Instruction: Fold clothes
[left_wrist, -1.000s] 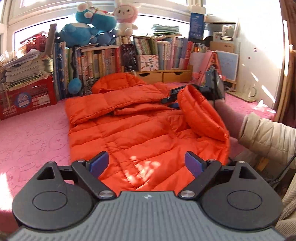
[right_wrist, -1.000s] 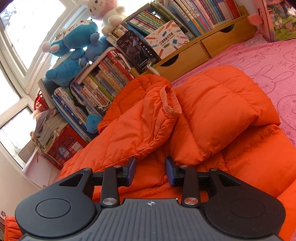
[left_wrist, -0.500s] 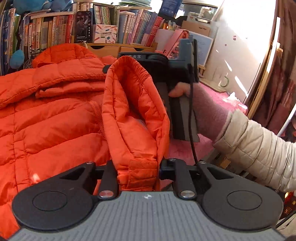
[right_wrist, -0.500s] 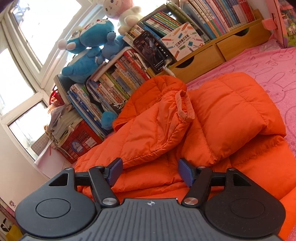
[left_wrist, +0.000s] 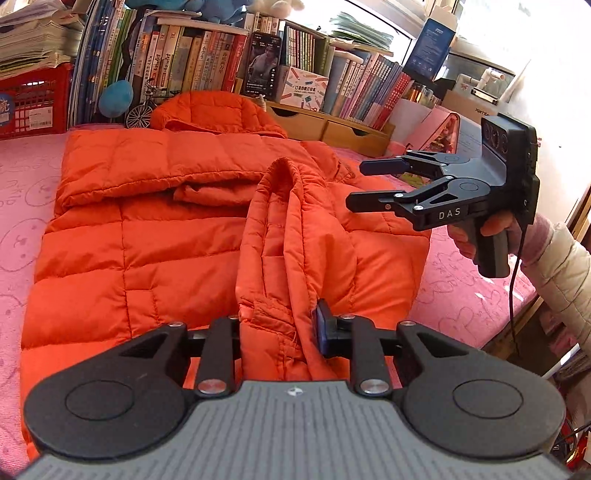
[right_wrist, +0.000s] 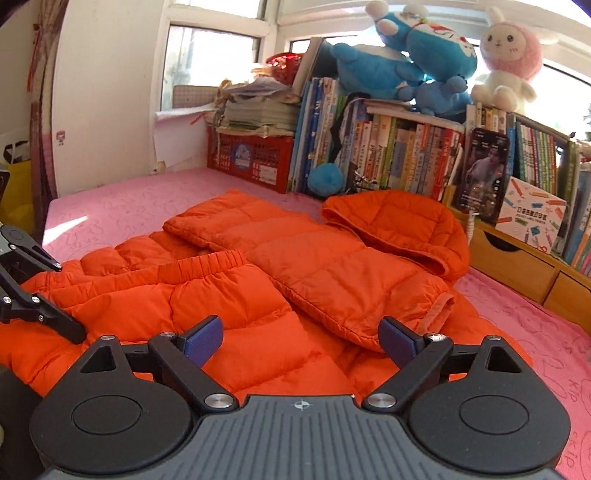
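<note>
An orange puffer jacket (left_wrist: 147, 229) lies spread on the pink bed (left_wrist: 22, 206), hood (right_wrist: 399, 221) toward the bookshelf. Its right sleeve (left_wrist: 280, 240) stands up in a ridge. My left gripper (left_wrist: 279, 325) grips that sleeve's cuff between its pads, its jaws easing open slightly. My right gripper (left_wrist: 358, 185) hovers above the jacket's right side in a person's hand (left_wrist: 469, 240). In its own view the right gripper (right_wrist: 301, 332) has its jaws opening wide, with nothing between them. The elastic cuff (right_wrist: 207, 266) lies ahead of it, to the left.
A bookshelf (left_wrist: 207, 55) with wooden drawers (left_wrist: 332, 129) lines the far edge of the bed. A red crate (left_wrist: 33, 99) stands at its left. Plush toys (right_wrist: 406, 55) sit on the books. The bed edge drops off at the right (left_wrist: 517, 314).
My left gripper closed on the sleeve cuff and drew it toward the jacket's middle. My right gripper let go of the sleeve, opened wide, rolled and rose.
</note>
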